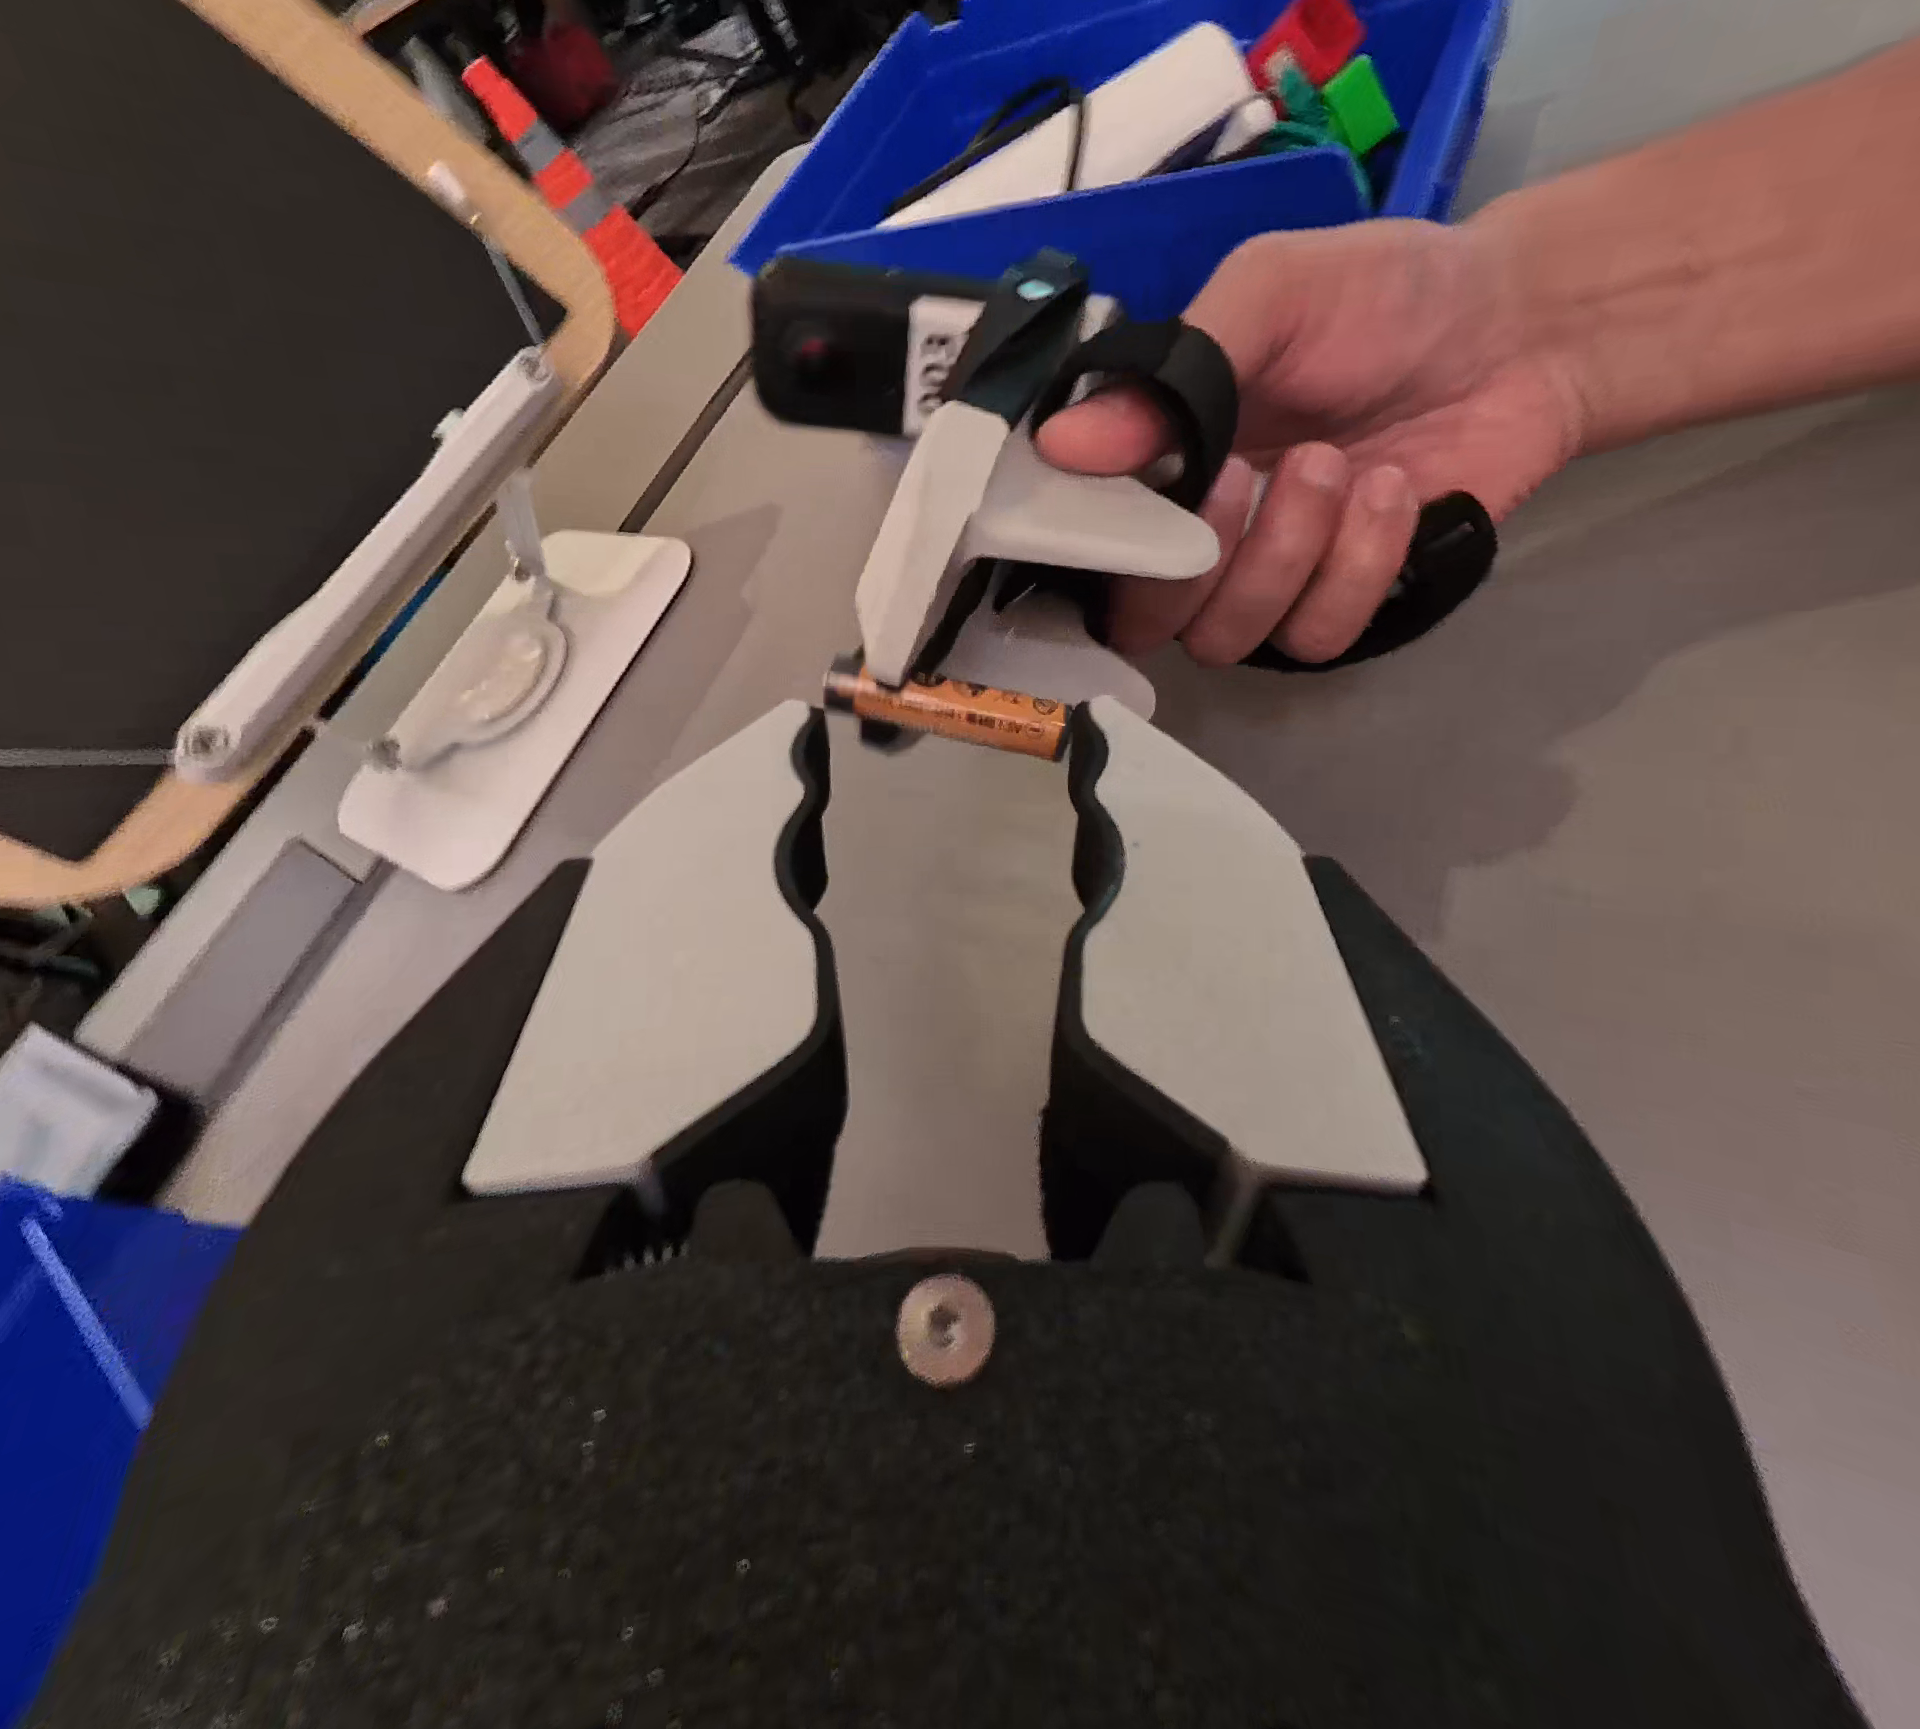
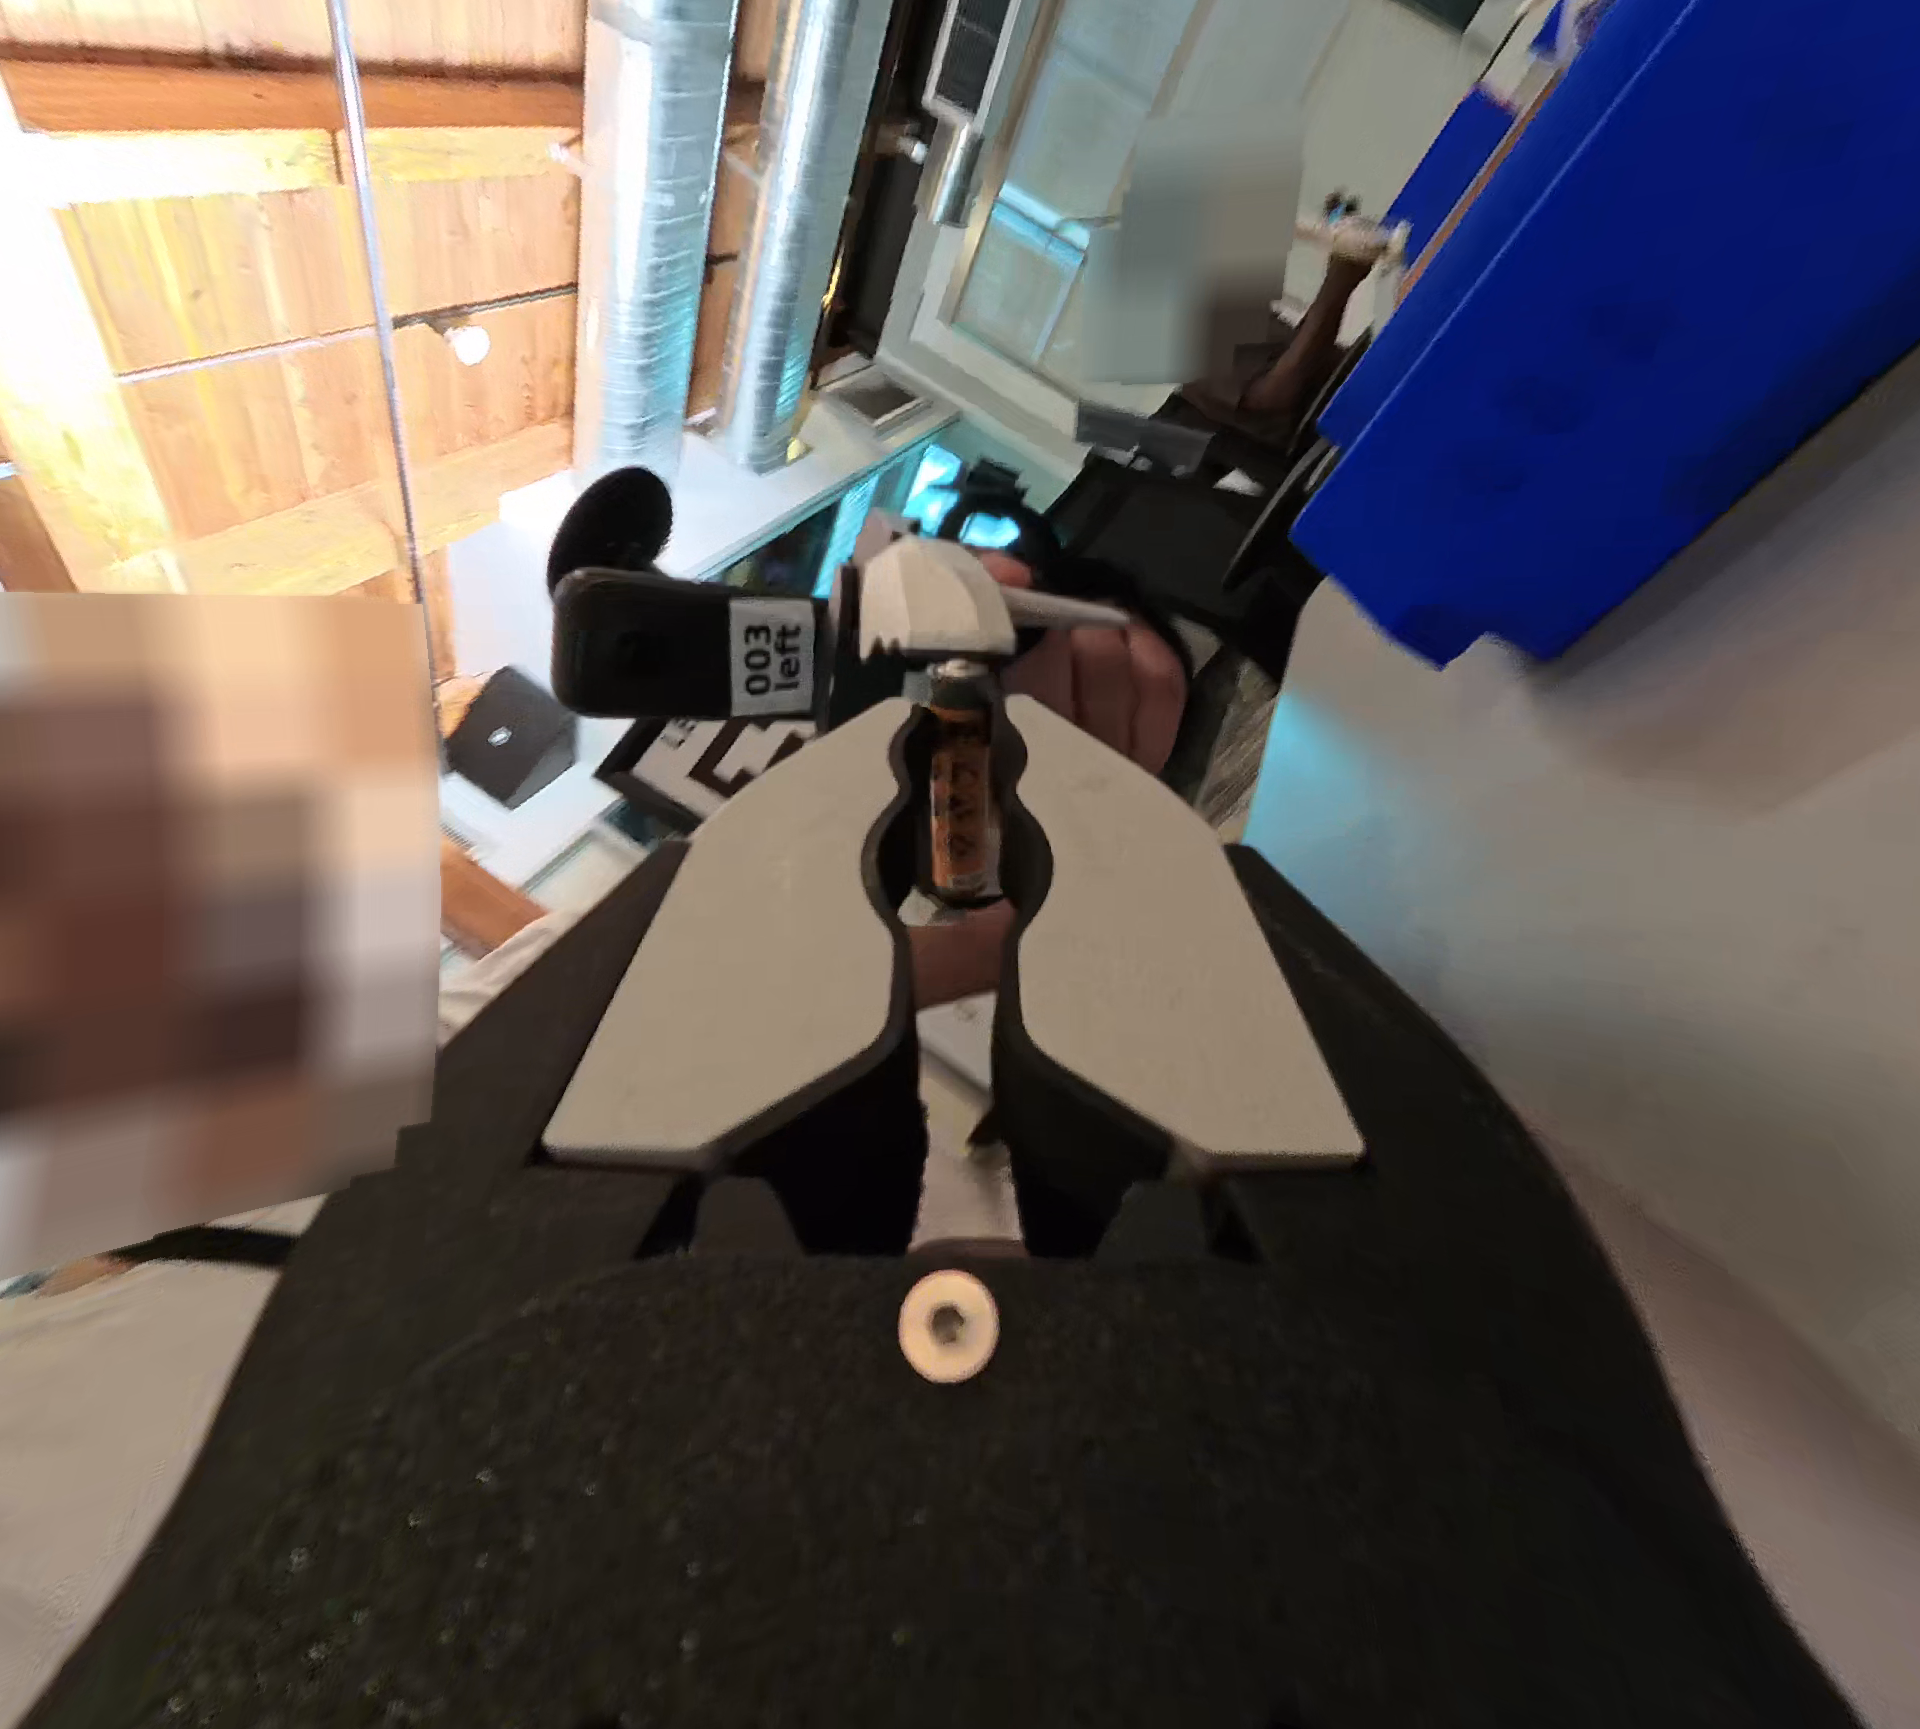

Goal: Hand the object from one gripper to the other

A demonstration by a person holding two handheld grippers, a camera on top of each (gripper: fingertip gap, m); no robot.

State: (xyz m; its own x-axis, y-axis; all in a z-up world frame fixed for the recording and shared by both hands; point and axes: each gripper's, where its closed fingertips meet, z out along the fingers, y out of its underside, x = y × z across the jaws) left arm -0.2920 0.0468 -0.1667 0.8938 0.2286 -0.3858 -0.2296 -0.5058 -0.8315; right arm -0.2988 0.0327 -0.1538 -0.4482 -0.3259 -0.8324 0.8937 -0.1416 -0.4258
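Handover is judged to be at its midpoint: the battery is presented crosswise just beyond the tips of the left gripper, at the centre of the left wrist view, above the grey table. The battery is clamped by the right gripper, which is seen coming down from the upper right of that frame in a hand. In the right wrist view the right gripper is seen closed on the battery, which lies lengthwise along the gap between the two fingers, its metal end poking past the tips at frame centre.

The left gripper's fingers are held well apart, roughly as wide as the battery is long; whether either tip is touching the battery ends cannot be told. In the right wrist view the left gripper is seen end-on just beyond the battery, and its opening cannot be read there.

The next move is judged to call for the left fingers to be closed on the battery, most likely after a turn so that its round side is gripped, not its ends, before the right grip is let go. A blue bin is seen at upper right, well apart from the exchange
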